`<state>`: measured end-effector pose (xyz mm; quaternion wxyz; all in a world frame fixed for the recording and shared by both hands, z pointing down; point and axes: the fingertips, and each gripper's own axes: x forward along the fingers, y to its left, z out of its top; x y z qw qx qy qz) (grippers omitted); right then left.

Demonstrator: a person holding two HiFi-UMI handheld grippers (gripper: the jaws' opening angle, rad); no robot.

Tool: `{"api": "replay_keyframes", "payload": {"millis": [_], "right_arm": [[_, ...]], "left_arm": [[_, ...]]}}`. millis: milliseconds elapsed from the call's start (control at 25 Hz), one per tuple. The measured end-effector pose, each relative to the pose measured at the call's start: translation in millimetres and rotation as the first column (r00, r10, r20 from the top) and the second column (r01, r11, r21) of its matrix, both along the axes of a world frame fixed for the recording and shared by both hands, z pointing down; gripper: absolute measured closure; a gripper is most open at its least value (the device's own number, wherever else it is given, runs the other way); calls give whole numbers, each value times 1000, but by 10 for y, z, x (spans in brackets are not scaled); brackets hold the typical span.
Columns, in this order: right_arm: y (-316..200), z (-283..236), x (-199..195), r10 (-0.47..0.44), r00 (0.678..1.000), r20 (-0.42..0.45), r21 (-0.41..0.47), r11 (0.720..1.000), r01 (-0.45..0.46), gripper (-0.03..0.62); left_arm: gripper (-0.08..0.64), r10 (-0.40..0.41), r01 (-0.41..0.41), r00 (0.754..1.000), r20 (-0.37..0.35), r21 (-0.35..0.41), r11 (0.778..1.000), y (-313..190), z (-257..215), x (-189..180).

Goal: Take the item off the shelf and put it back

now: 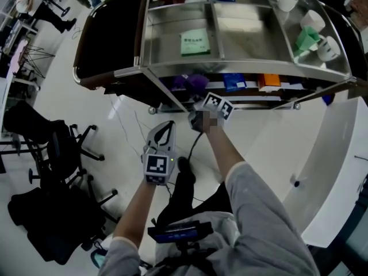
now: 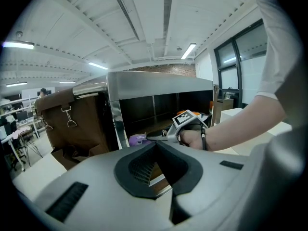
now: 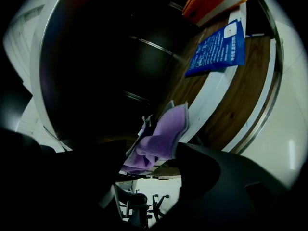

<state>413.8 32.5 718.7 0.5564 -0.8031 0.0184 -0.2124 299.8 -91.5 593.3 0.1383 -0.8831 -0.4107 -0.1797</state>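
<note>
Right tongs [image 3: 150,148] reach into the lower level of the metal shelf [image 1: 241,62], their jaws standing apart with a clear gap between them. In that gap, at the far end by the tips, sits the purple cloth [image 3: 163,134]. Its right edge lies against the right jaw, but nothing shows it being squeezed, so I judge the cloth framed rather than gripped.

Left tongs [image 2: 154,150] hang back on the near side, low and to the left of the right pair, well clear of the shelf. Their jaws are brought together and hold nothing.

The cloth lies crumpled at the near edge of the lower wooden board [image 3: 240,95], partly draped over the pale front lip. It is at the left end of that level. To its right on the same board lies a blue packet [image 3: 219,49], and farther right an orange item [image 3: 211,1], both apart from the cloth.

As a judgement, the task is at its very start. The cloth is not yet lifted off the board, so the grasp, the removal and the return all remain to be done. The next move seems to be closing the right jaws on the bunched fabric, and the loose folds may slip if only a thin edge is caught.
</note>
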Motion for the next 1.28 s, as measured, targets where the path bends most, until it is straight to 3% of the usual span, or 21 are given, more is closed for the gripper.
{"api": "replay_keyframes", "payload": {"millis": [360,760,800,880,920,1280], "right_arm": [[-136,-36,239,22,1000,-2,103,994,-21,253],[-248,-4,485,6,999,31,96,995,-9,255],[-249,25,486,8,999,48,92,996,-12,288],[-226,78,481,21,997,76,83,996,-27,482],[-211,86,479,27,997,76,80,996,-33,507],[-155,14,423,48,999,16,107,993,-49,532]], "left_arm": [[554,-17,17,1000,18,1,1000,-144,98,60],[554,-51,50,997,51,8,999,-301,192,136],[554,-49,49,998,50,8,999,-304,199,146],[554,-56,56,997,55,5,998,-310,200,166],[554,-60,60,997,56,2,998,-314,198,176],[554,-71,71,996,57,-6,997,-335,211,201]]}}
